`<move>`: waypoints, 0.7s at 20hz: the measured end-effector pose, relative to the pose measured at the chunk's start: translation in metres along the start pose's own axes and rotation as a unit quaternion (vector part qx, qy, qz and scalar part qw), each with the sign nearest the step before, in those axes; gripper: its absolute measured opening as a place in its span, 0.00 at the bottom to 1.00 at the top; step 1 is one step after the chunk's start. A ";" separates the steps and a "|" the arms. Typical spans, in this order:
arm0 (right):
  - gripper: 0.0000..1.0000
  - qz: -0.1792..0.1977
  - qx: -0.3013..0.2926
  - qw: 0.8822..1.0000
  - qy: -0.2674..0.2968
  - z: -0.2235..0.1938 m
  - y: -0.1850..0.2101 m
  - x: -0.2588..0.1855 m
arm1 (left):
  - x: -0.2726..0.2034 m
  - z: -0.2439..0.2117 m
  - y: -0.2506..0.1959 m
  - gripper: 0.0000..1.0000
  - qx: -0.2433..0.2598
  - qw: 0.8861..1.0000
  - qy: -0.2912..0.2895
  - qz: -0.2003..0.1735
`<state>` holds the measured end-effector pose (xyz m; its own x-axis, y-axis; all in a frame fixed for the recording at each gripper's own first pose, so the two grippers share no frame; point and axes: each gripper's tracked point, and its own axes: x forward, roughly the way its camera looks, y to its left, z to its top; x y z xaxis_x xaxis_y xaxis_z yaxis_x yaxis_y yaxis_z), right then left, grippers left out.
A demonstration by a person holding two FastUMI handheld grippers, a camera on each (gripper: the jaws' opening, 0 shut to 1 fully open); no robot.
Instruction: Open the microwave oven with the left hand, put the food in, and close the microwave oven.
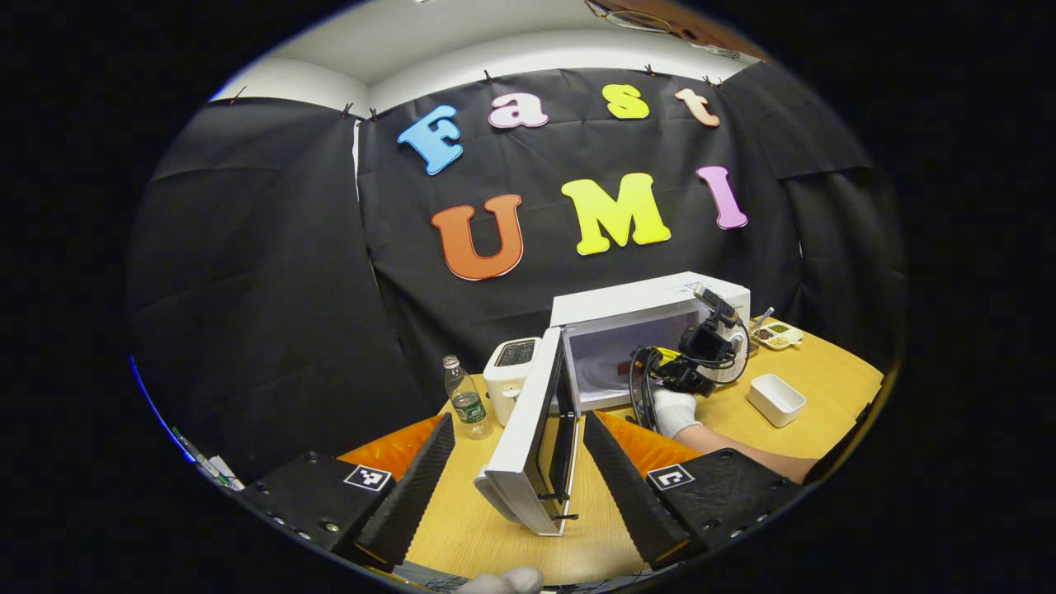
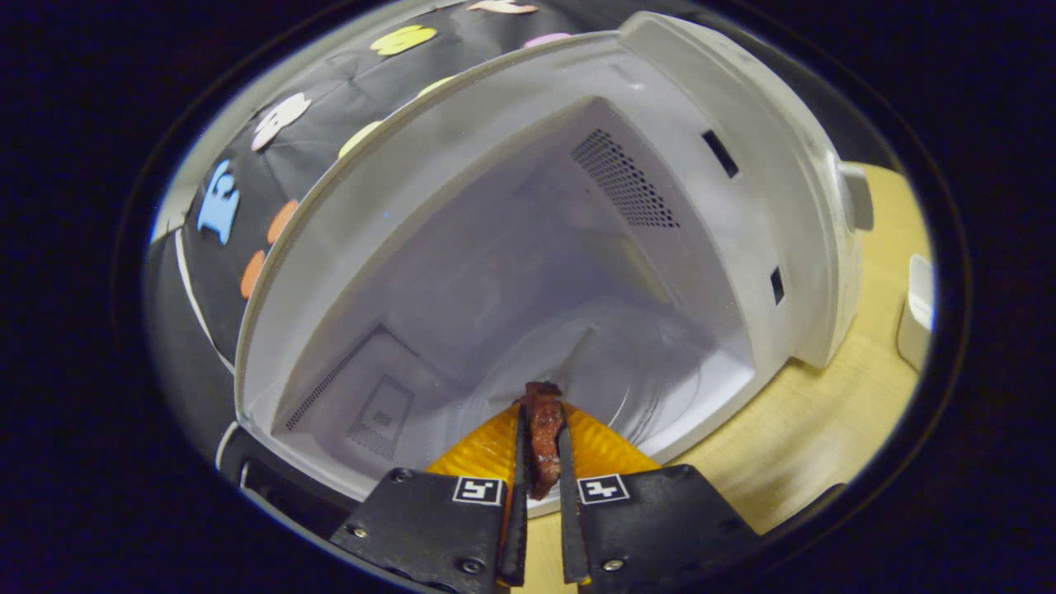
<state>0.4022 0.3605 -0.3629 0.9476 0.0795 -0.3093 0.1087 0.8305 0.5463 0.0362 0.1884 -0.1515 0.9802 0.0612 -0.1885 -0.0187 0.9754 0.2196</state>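
The white microwave (image 1: 652,301) stands on the wooden table with its door (image 1: 535,437) swung wide open toward me. My left gripper (image 1: 518,445) is open, its fingers on either side of the door's free edge without pressing it. The right gripper (image 1: 660,375), held by a gloved hand (image 1: 675,410), reaches into the microwave's mouth. In the right gripper view, my right gripper (image 2: 542,421) is shut on a dark reddish-brown piece of food (image 2: 543,437), held just inside the white cavity (image 2: 511,297) above the turntable floor.
A white toaster (image 1: 511,375) and a plastic water bottle (image 1: 467,400) stand left of the microwave. A white rectangular dish (image 1: 775,399) lies right of it, with a small tray of food (image 1: 779,335) farther back. The same dish (image 2: 916,313) edges the right gripper view.
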 end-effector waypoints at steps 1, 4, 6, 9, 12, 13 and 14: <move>0.21 -0.004 -0.030 1.000 -0.002 0.002 0.000 -0.002 | 0.002 -0.001 0.001 0.97 -0.004 1.000 0.003 0.001; 0.36 -0.015 -0.112 0.994 -0.001 0.003 0.000 0.002 | 0.006 0.000 0.003 0.96 -0.015 1.000 0.008 0.005; 0.63 -0.028 -0.137 0.990 -0.007 0.010 -0.006 0.003 | 0.009 0.003 0.006 0.96 -0.011 1.000 0.002 0.009; 0.88 -0.023 -0.143 0.989 -0.020 0.022 -0.002 -0.007 | 0.011 0.003 0.004 0.96 -0.012 1.000 -0.001 0.011; 0.89 -0.009 -0.150 0.988 -0.022 0.031 0.008 -0.021 | 0.010 0.008 0.006 0.96 -0.010 1.000 -0.005 0.012; 0.99 -0.003 -0.152 0.988 -0.018 0.032 0.011 -0.025 | 0.010 0.009 0.006 0.96 -0.011 1.000 -0.007 0.012; 0.99 0.002 -0.149 0.989 -0.011 0.033 0.013 -0.032 | 0.010 0.012 0.005 0.96 -0.013 1.000 -0.009 0.012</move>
<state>0.3834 0.3509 -0.3201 0.9543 0.0740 -0.2895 0.0144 0.9563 0.2920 0.0482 0.1911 -0.1409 0.9826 0.0821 -0.1666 -0.0480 0.9787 0.1996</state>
